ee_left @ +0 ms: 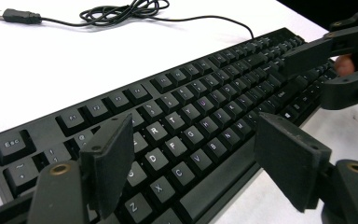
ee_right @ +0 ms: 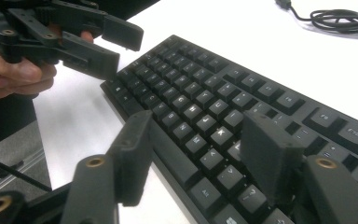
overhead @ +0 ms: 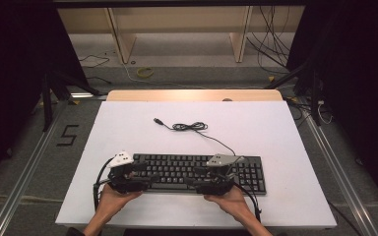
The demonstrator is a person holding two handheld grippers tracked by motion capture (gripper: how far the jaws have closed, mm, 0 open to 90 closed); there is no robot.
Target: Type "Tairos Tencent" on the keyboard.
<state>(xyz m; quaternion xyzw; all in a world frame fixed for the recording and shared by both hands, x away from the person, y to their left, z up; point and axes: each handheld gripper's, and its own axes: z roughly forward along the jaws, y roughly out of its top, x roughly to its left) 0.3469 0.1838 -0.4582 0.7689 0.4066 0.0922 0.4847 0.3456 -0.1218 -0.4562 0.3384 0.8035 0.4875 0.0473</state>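
The black full-size plastic keyboard (overhead: 197, 172) lies flat near the front edge of the white rectangular worktop (overhead: 275, 128), long side facing you. Its thin black cable (overhead: 192, 127) runs from the back edge to a loose coil behind it, ending in a bare USB plug (ee_left: 16, 16) that lies on the worktop and is connected to nothing.

Your left claw (ee_left: 193, 161) hangs over the left end of the keyboard, jaws released and standing wide apart above the letter keys and space bar; nothing sits between them. Your right claw (ee_right: 200, 154) hangs over the right-hand half of the letter block, also released, with nothing gripped. Both claws point inward towards each other along the front edge.

Handling judgement: the keyboard looks rigid and moderately light, with a hard, smooth case that may slip under narrow pads. The keycaps are the weak point; they can depress or pop off if you pinch across them. Take hold of the case itself, at the front lip and the short ends, one claw per end, and keep it level. The trailing cable is limp and will drag; watch that the coil does not snag.

Containers: no box, tray or bin stands on the worktop. The wooden shelving (overhead: 177, 29) beyond the worktop appears bare.
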